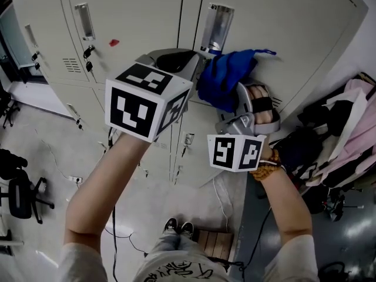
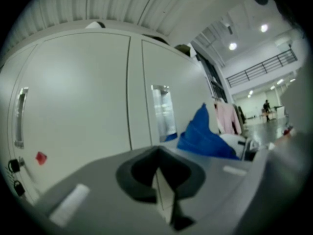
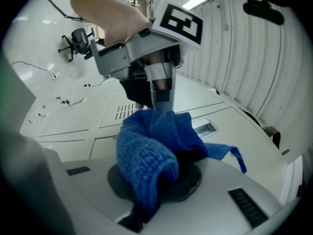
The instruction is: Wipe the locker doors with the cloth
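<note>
A blue knitted cloth (image 1: 223, 78) is bunched in my right gripper (image 1: 235, 96), whose jaws are shut on it; in the right gripper view the cloth (image 3: 146, 151) spills over them and hides the tips. It rests against the pale grey locker door (image 1: 294, 34), just below a recessed metal handle (image 1: 214, 25). My left gripper (image 1: 191, 63) sits close on the cloth's left, jaws together and holding nothing, its tip (image 3: 161, 99) at the cloth's top edge. From the left gripper view the cloth (image 2: 205, 136) lies to the right, past the handle (image 2: 161, 111).
The neighbouring door (image 1: 135, 16) has a red sticker (image 1: 114, 42) and hanging keys (image 1: 88, 51). Clothes and bags (image 1: 346, 140) pile up to the right of the lockers. An office chair (image 1: 20, 192) stands far left; a wooden box (image 1: 214, 242) is by the person's feet.
</note>
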{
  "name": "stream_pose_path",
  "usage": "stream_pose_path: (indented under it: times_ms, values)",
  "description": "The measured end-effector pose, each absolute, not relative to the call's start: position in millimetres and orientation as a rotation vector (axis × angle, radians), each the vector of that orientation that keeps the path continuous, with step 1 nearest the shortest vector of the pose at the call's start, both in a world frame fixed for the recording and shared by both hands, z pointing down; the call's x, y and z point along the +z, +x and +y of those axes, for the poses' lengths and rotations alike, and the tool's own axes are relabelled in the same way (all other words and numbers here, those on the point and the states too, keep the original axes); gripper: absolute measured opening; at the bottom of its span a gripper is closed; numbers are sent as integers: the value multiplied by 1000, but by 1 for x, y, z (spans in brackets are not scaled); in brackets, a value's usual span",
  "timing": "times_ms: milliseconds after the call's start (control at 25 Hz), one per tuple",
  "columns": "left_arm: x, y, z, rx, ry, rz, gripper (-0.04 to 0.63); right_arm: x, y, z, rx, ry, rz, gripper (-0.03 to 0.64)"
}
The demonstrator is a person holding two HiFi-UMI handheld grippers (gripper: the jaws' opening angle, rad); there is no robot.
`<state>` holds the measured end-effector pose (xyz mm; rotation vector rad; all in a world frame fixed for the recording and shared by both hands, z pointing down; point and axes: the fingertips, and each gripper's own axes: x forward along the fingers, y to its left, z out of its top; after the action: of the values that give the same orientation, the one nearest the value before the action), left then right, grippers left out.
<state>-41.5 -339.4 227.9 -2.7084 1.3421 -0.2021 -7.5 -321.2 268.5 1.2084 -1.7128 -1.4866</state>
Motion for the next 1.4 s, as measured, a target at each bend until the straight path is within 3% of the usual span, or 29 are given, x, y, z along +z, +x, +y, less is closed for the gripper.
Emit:
stream_pose_path:
  times_ms: [520,760,1080,1400]
  values:
    - [259,-53,-347,-191,-2704,1386,3,359,-28,-328,-1521,1054,-1590,32]
    - [249,-50,-345,-171,-2687,1384,3,372,-2,-325,-1527,1021,-1500,32]
    - [191,-42,-332,-72,-2644,1346,3,292,43,-316,-1548,1119,-1422,32]
    - [119,-35,-319,24,-2586,1283,3,153,30,-319,-1681,1202,-1379,32]
